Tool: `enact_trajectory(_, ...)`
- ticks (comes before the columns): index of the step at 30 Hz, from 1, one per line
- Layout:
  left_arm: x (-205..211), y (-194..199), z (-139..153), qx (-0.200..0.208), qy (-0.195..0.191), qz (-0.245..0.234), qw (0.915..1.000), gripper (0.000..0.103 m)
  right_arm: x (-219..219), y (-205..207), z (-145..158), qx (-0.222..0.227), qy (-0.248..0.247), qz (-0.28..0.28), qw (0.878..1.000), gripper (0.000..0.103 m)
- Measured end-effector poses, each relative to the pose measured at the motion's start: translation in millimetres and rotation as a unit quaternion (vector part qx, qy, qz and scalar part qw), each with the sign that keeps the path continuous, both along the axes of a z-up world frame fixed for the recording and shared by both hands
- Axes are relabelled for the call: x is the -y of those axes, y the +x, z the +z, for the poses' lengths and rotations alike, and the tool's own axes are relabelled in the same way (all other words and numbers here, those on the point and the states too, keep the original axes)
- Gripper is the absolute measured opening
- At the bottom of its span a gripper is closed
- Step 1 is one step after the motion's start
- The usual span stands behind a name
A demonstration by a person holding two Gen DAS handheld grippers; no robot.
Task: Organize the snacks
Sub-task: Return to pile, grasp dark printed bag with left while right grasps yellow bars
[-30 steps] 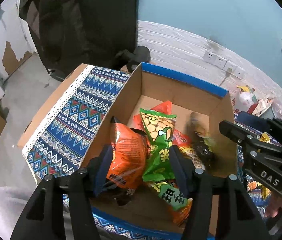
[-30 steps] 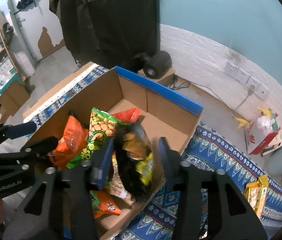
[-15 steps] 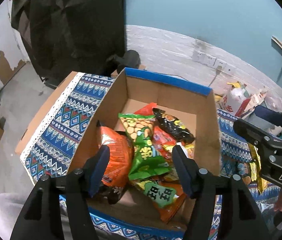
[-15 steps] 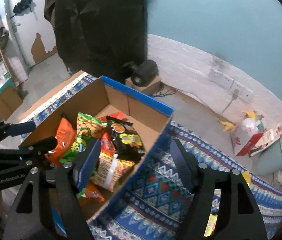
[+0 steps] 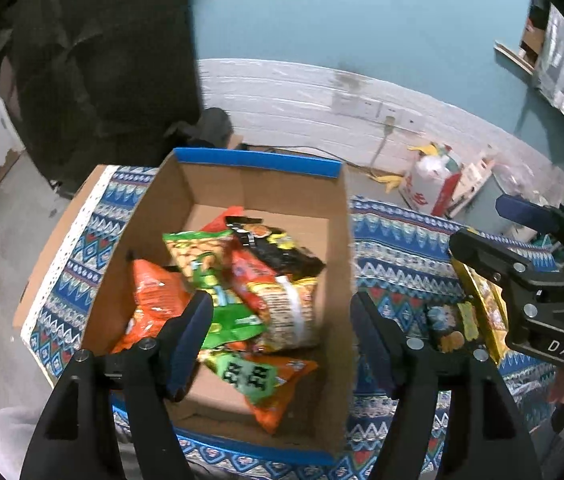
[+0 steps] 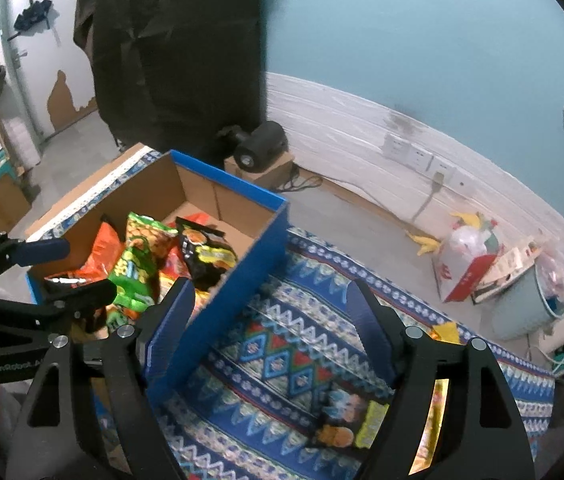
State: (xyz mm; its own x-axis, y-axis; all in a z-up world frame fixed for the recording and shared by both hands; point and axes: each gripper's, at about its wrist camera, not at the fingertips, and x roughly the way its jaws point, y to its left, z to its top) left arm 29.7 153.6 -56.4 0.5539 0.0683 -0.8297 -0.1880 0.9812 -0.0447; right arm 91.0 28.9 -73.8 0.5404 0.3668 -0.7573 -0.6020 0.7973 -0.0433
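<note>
A cardboard box [image 5: 337, 248] with a blue rim stands on a patterned cloth and holds several snack bags: an orange one [image 5: 154, 292], a green one [image 5: 198, 256], a black one [image 5: 278, 246]. My left gripper [image 5: 278, 328] is open and empty over the box's near end. My right gripper [image 6: 270, 316] is open and empty, right of the box [image 6: 218, 292], above the cloth. A black and yellow snack bag [image 6: 345, 420] and a yellow bag [image 6: 439, 400] lie on the cloth by the right gripper; they also show in the left wrist view [image 5: 447, 328].
The blue patterned cloth [image 6: 289, 360] covers the table. Beyond it on the floor are a black speaker [image 6: 260, 146], a white and red bag [image 6: 467, 256] and a pale bin [image 6: 537, 304]. Wall sockets [image 6: 421, 160] sit on the white panel.
The right gripper opened, left the black bag in the box and swung right over the cloth. The left gripper let go of the orange bag and opened wider.
</note>
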Motion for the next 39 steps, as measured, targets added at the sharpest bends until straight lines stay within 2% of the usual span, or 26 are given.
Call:
enact_trajectory(14, 79, 21, 0, -0.014, 0.003, -0.069, 0.9975, 0.077, 87, 1, 2, -0.003, -0.003, -0.051, 0.999, 0.077)
enact_trajectory(24, 135, 35, -13, -0.032, 0.006, -0.122, 0.992, 0.079, 153, 8, -1, -0.013, 0.006, -0.098, 0.995, 0.077)
enact_trajectory(31, 167, 47, -39, -0.058, 0.027, -0.164, 0.9844, 0.079, 193, 18, -13, -0.027, 0.006, -0.128, 0.991, 0.077)
enact_trajectory(39, 198, 53, -79, -0.097, 0.054, -0.219, 0.9694, 0.079, 228, 33, -45, -0.056, -0.007, -0.157, 0.986, 0.077)
